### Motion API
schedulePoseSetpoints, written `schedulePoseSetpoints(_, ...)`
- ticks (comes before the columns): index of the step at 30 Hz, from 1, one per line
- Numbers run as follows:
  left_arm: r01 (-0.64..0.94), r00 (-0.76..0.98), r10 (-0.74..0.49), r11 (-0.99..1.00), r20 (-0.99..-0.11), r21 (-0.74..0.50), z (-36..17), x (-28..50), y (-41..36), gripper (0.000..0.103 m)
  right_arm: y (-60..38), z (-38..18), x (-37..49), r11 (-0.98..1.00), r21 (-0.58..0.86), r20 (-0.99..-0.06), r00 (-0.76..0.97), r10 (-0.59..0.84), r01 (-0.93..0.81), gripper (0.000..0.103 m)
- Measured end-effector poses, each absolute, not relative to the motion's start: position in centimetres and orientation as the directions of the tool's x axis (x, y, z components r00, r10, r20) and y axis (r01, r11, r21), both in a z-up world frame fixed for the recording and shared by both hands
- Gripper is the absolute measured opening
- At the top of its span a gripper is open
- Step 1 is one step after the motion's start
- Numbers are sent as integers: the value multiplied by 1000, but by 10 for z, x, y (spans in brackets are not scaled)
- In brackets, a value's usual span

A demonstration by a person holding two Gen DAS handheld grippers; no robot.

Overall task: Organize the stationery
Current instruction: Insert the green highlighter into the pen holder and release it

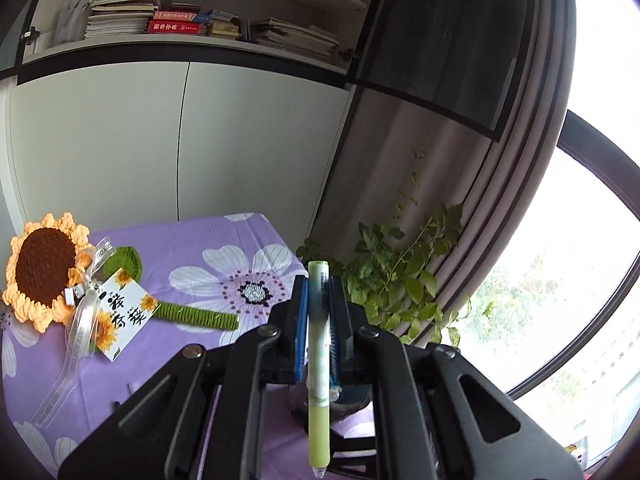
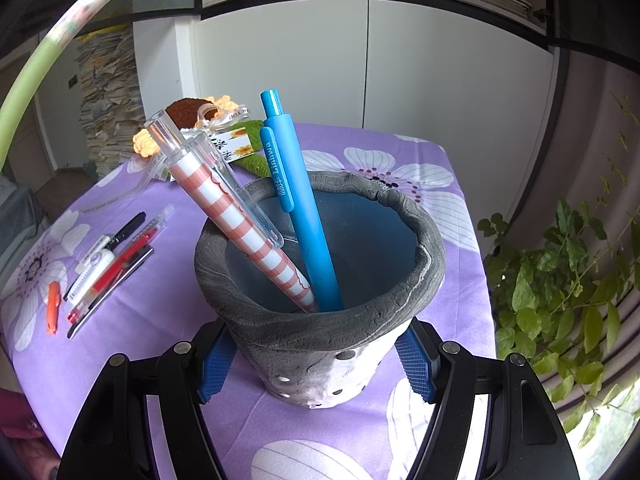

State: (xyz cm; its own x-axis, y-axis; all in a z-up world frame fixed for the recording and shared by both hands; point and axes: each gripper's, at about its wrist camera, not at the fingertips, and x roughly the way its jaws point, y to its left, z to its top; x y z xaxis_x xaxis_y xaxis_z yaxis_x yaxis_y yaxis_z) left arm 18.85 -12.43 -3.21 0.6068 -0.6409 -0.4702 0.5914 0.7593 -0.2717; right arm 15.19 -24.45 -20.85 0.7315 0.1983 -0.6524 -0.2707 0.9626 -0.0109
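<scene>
Left wrist view: the left tongs (image 1: pixel 318 320) are clamped on a green pen (image 1: pixel 319 364), its long axis upright, tip down, above the purple flowered worktop (image 1: pixel 224 240); a crocheted sunflower (image 1: pixel 44 268) lies far left.

Right wrist view: the right tongs (image 2: pixel 316 364) grip the grey pen pot (image 2: pixel 320 320), which already holds a blue pen (image 2: pixel 300 208) and a striped pen (image 2: pixel 236 204). The green pen arcs above, upper left; loose pens (image 2: pixel 108 260) lie further left. Cupboards and a plant (image 2: pixel 560 300) stand behind.

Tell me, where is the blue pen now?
In the right wrist view, the blue pen stands tilted inside the grey pen holder, right beside the red-and-white striped pen, near the middle of the picture.
</scene>
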Motion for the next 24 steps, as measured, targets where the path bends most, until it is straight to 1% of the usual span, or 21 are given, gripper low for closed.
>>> schedulePoseSetpoints(4, 590, 621, -644, 759, -447, -276, -29, 197, -137, 8, -245, -209, 152, 962, -9, -653, 731, 201, -272, 72)
schedulePoseSetpoints(10, 610, 599, -660, 743, -454, -276, -29, 200, -150, 8, -245, -208, 152, 962, -3, -653, 729, 205, -274, 72)
schedulePoseSetpoints(15, 629, 613, -668, 736, -421, -253, -22, 190, -149, 8, -246, -208, 153, 961, 3, -653, 727, 211, -276, 72)
schedulePoseSetpoints(18, 634, 612, -660, 739, -435, -229, -26, 187, -153, 8, -247, -208, 153, 961, 5, -653, 727, 213, -278, 72)
schedulePoseSetpoints(24, 639, 584, -656, 735, -478, -228, -51, 186, -156, 8, -247, -208, 153, 961, 4, -653, 727, 213, -278, 72)
